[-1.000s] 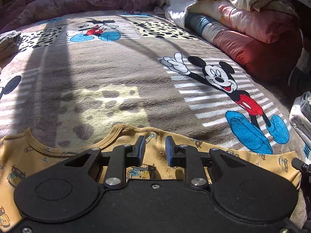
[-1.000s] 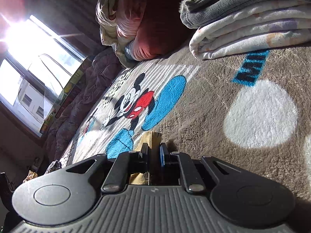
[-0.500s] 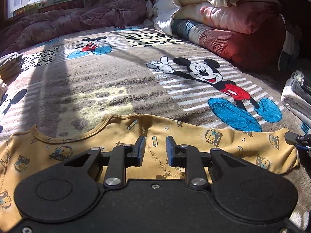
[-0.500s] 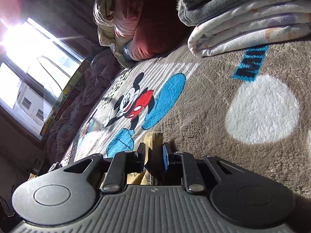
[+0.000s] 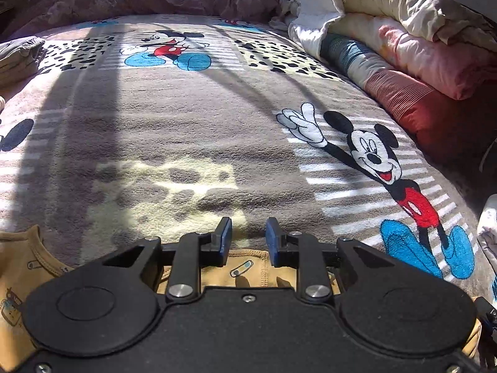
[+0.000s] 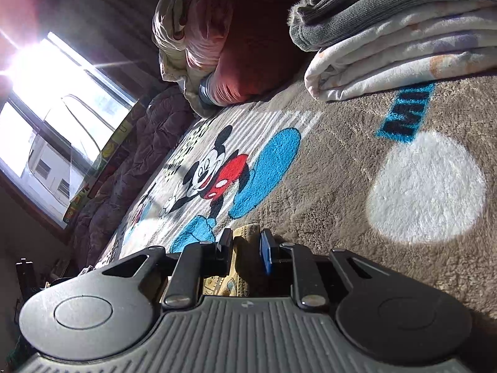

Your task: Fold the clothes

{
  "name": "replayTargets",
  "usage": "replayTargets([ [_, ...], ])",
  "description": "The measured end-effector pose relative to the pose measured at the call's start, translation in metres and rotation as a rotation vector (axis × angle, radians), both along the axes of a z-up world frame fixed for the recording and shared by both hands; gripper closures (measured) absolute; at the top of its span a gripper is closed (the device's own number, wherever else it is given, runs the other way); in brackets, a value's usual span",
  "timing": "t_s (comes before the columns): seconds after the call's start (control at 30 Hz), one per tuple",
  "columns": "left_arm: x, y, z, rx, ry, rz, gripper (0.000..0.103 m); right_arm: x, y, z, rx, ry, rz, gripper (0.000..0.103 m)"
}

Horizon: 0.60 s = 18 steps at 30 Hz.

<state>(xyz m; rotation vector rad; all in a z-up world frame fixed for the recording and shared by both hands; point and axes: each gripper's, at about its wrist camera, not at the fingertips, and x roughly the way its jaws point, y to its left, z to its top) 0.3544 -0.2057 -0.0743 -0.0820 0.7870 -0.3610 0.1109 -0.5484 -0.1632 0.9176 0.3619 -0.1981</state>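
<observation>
I have the yellow printed shirt spread along the near edge of the Mickey Mouse blanket, and from where I sit the fold on it looks barely begun. My left gripper hangs over the shirt's far hem with its blue pads apart and nothing between them, only the blanket showing through the gap and the cloth lying beneath, so that claw is open and carrying nothing. My right gripper sits low at one end of the garment, where a bunched bit of the yellow fabric stands up between the jaws; those jaws have just been opening, and I see a sliver of shadow between the blue pad and the cloth, so I judge it has let go instead of clamping. In the left wrist view the neckline lies flat to the left and I cannot see a crease or doubled layer anywhere, though most of the shirt is hidden under the gripper body. What counts as done: a stack of folded clothes sits beyond the right gripper, grey knit on top of pale printed pieces. Left for me: fold this shirt over, square it up and add it to that stack
</observation>
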Motion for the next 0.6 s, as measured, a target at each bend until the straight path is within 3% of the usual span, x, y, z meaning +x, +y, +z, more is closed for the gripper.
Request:
replayTargets([
  [0.17, -0.087, 0.035, 0.004, -0.028, -0.018, 0.017, 0.079, 0.001, 0.0, 0.0, 0.001, 0.008, 0.003, 0.081],
  [0.23, -0.134, 0.042, 0.0, -0.034, -0.014, -0.017, 0.076, 0.0, 0.0, 0.001, 0.002, 0.015, -0.004, 0.081],
  [0.3, -0.177, 0.043, -0.007, 0.002, -0.008, -0.058, 0.074, -0.004, -0.001, 0.005, -0.012, 0.019, -0.018, 0.076],
  [0.37, -0.208, 0.049, -0.009, 0.052, -0.032, -0.06, 0.074, -0.012, 0.0, 0.015, -0.078, 0.02, -0.045, 0.066],
  [0.43, -0.237, 0.06, -0.01, 0.094, -0.061, -0.048, 0.072, -0.024, 0.006, 0.027, -0.165, 0.008, -0.054, 0.064],
  [0.53, -0.252, 0.092, -0.006, 0.088, -0.084, 0.085, 0.066, -0.043, 0.024, 0.044, -0.273, -0.039, -0.005, 0.064],
  [0.57, -0.254, 0.106, -0.005, 0.075, -0.081, 0.144, 0.058, -0.048, 0.035, 0.044, -0.237, -0.055, 0.053, 0.064],
  [0.6, -0.257, 0.119, -0.004, 0.058, -0.075, 0.199, 0.057, -0.053, 0.046, 0.043, -0.196, -0.07, 0.113, 0.063],
])
